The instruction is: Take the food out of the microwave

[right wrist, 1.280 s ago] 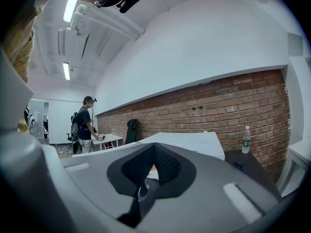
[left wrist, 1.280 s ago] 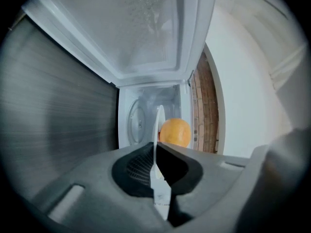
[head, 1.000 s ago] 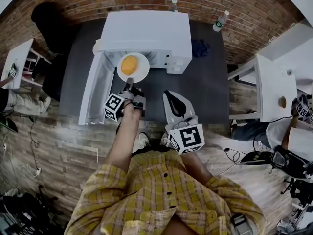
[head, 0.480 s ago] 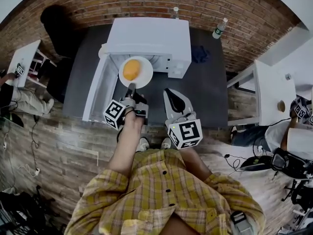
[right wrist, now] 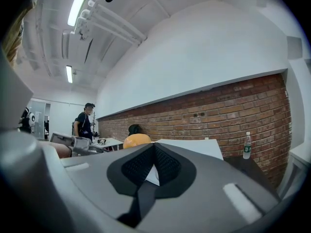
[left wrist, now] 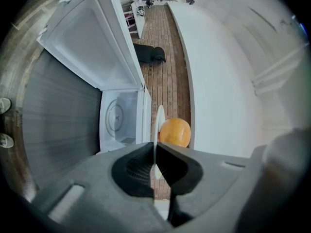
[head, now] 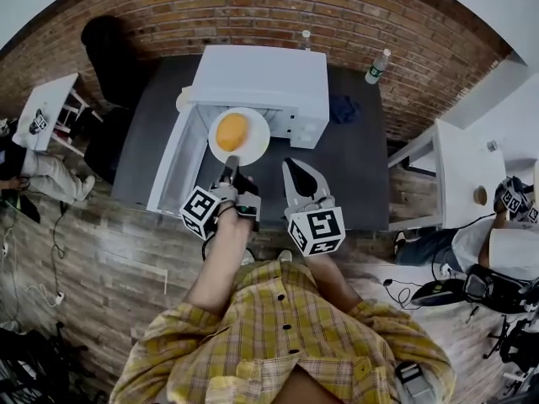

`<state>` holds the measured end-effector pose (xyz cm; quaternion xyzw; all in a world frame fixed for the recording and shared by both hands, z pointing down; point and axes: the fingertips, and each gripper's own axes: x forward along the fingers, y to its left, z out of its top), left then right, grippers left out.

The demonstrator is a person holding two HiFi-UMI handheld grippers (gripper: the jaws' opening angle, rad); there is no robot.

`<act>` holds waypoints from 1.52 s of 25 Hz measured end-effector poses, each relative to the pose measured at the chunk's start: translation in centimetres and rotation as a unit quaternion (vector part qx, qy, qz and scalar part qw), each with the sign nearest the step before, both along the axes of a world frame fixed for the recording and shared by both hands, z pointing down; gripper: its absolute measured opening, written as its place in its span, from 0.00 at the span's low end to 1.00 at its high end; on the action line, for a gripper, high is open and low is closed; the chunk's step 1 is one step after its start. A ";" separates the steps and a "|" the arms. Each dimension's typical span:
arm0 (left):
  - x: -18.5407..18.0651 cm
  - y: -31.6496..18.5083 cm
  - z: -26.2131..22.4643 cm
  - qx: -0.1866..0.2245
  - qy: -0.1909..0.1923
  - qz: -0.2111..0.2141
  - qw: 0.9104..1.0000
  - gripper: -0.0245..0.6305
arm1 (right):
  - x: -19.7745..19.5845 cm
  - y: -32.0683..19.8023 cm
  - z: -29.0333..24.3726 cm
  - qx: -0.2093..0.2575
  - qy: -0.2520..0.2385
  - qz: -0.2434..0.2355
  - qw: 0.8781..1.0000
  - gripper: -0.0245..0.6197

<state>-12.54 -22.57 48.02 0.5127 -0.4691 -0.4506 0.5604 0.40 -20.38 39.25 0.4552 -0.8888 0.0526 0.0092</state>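
A white plate (head: 253, 141) carrying a round orange food (head: 232, 130) hangs in front of the white microwave (head: 263, 81), level with its top and above the open door (head: 171, 165). My left gripper (head: 229, 172) is shut on the plate's near rim. In the left gripper view the plate (left wrist: 159, 122) shows edge-on between the shut left gripper (left wrist: 154, 165), with the food (left wrist: 174, 132) on it and the empty microwave cavity (left wrist: 118, 119) behind. My right gripper (head: 297, 172) is shut on nothing, just right of the plate; the right gripper (right wrist: 154, 148) sees the food (right wrist: 136, 140) ahead.
The microwave stands on a dark table (head: 358, 171) against a brick wall. Two water bottles (head: 377, 65) (head: 305, 37) and a blue cloth (head: 344, 108) lie at the back right. White side tables (head: 459, 162) and seated people flank the area.
The left gripper has lifted the plate with the food up and drawn it a little away from the microwave's mouth. The right gripper has stayed still.
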 end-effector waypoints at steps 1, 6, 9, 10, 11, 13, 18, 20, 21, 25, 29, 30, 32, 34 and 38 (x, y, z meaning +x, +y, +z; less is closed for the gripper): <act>0.2 0.2 -0.4 0.002 0.000 0.001 1.000 0.05 | 0.0 0.0 0.0 -0.001 -0.001 0.000 1.000 0.04; 0.7 1.2 -2.1 0.009 -0.005 0.007 1.000 0.05 | 0.0 -0.3 0.0 -0.002 -0.008 -0.002 1.000 0.04; 0.6 1.7 -2.9 0.011 -0.011 0.008 1.000 0.05 | -0.2 -0.4 -0.1 -0.006 -0.015 -0.003 1.000 0.04; 0.5 1.9 -3.1 0.011 -0.013 0.009 1.000 0.05 | -0.3 -0.4 -0.2 -0.006 -0.015 -0.003 1.000 0.04; 0.5 2.1 -3.4 0.012 -0.014 0.009 1.000 0.05 | -0.3 -0.4 -0.2 -0.006 -0.014 -0.003 1.000 0.04; 0.7 2.5 -4.2 0.019 -0.014 0.011 1.000 0.05 | -0.4 -0.3 -0.4 -0.004 -0.012 -0.004 1.000 0.04; 1.4 3.1 -5.4 0.028 -0.012 0.019 0.999 0.05 | -0.4 -0.3 -0.6 -0.006 -0.015 -0.003 1.000 0.04; 1.6 3.3 -5.9 0.035 -0.004 0.021 0.999 0.05 | -0.4 -0.3 -0.6 -0.008 -0.016 0.000 1.000 0.04; 1.6 3.4 -5.9 0.034 -0.003 0.023 0.999 0.05 | -0.4 -0.2 -0.5 -0.009 -0.017 0.001 1.000 0.04; 1.5 4.1 -6.4 0.035 -0.011 0.029 0.999 0.05 | -0.5 0.0 -0.4 -0.012 -0.017 0.003 1.000 0.04; 1.4 4.3 -6.8 0.044 -0.007 0.029 0.999 0.05 | -0.5 0.2 -0.3 -0.014 -0.016 0.005 1.000 0.04; 1.3 4.3 -6.5 0.040 -0.007 0.030 0.999 0.05 | -0.5 0.2 -0.3 -0.015 -0.016 0.006 1.000 0.04; 1.1 4.5 -6.3 0.036 -0.006 0.032 0.999 0.05 | -0.7 0.3 -0.4 -0.015 -0.016 0.007 1.000 0.04; 1.0 4.6 -6.4 0.038 0.000 0.034 0.999 0.05 | -0.9 0.4 -0.4 -0.015 -0.016 0.009 1.000 0.04; 0.6 4.9 -5.6 0.028 0.001 0.036 0.999 0.05 | -1.1 0.7 -0.3 -0.014 -0.016 0.011 1.000 0.04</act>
